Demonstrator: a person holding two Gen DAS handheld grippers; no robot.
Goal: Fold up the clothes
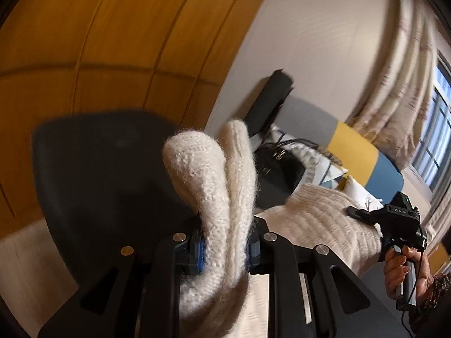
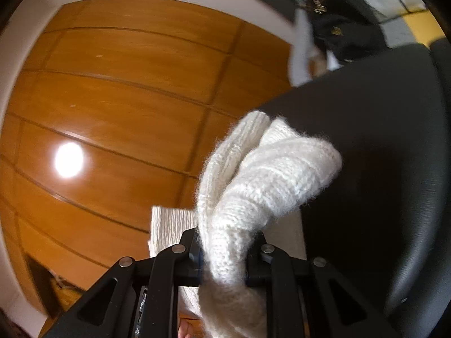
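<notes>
A cream knitted sweater (image 1: 214, 186) is bunched between the fingers of my left gripper (image 1: 225, 249), which is shut on a thick fold of it. More of the sweater (image 1: 318, 214) stretches to the right toward the other gripper (image 1: 394, 219), held in a person's hand (image 1: 400, 270). In the right wrist view the same sweater (image 2: 265, 174) bulges up out of my right gripper (image 2: 225, 259), shut on it. Both views are tilted and blurred.
A black chair back (image 1: 107, 169) stands close behind the sweater, also black chair (image 2: 380, 169). Wooden wardrobe panels (image 2: 126, 98) fill the background. A sofa (image 1: 363, 155) with cushions and a black bag (image 1: 282, 169), a curtain (image 1: 394, 70) and a window lie to the right.
</notes>
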